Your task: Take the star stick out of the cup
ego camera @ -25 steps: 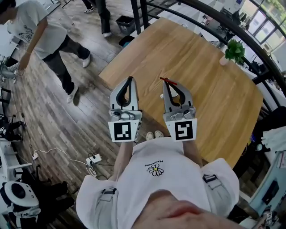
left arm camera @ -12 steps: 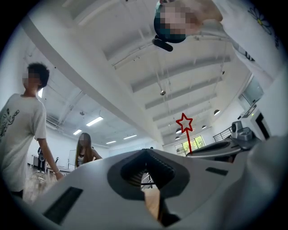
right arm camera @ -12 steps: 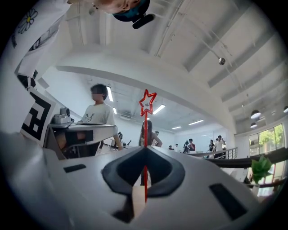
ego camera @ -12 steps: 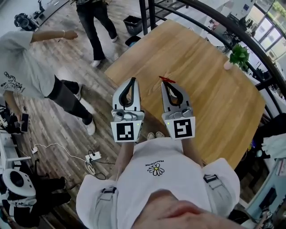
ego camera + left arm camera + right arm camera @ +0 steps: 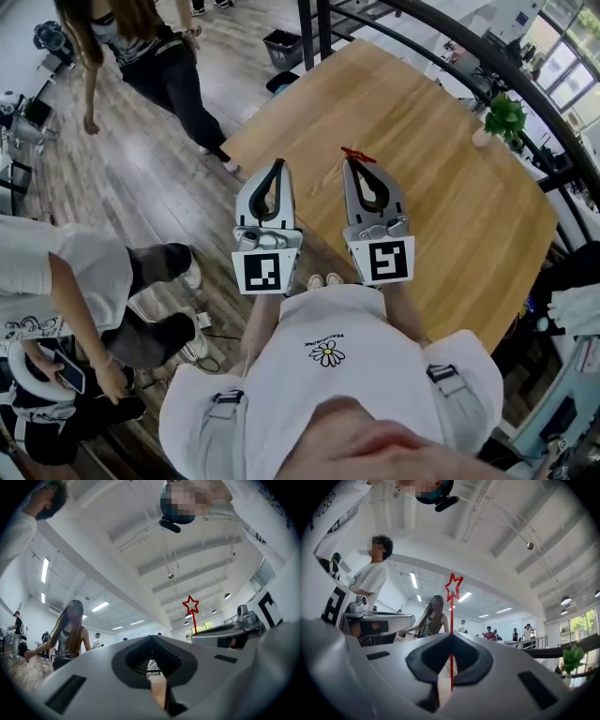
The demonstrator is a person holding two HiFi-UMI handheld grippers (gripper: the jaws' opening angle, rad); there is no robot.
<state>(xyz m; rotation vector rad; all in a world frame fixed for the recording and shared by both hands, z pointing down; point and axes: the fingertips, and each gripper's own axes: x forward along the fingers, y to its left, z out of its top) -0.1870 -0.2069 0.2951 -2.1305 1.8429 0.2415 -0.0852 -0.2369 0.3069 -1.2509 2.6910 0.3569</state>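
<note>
A thin red star stick (image 5: pixel 453 586) stands up out of my right gripper (image 5: pixel 451 635), whose jaws are shut on its shaft. In the head view its red star (image 5: pixel 355 154) pokes out past the tip of the right gripper (image 5: pixel 354 163), held over the near edge of the wooden table. The left gripper (image 5: pixel 275 166) is level beside it, shut with nothing in it. From the left gripper view the star (image 5: pixel 191 604) shows to the right of the closed left gripper (image 5: pixel 151 638). No cup is in view.
The wooden table (image 5: pixel 422 169) stretches ahead and right, with a small potted plant (image 5: pixel 504 117) at its far edge. A dark railing (image 5: pixel 487 66) curves behind it. Several people stand on the wood floor at left, and a black bin (image 5: pixel 282 44) sits beyond the table's corner.
Both grippers have held nearly still, the right one edging slightly forward with the star stick. The people on the floor at left have walked to new places.
</note>
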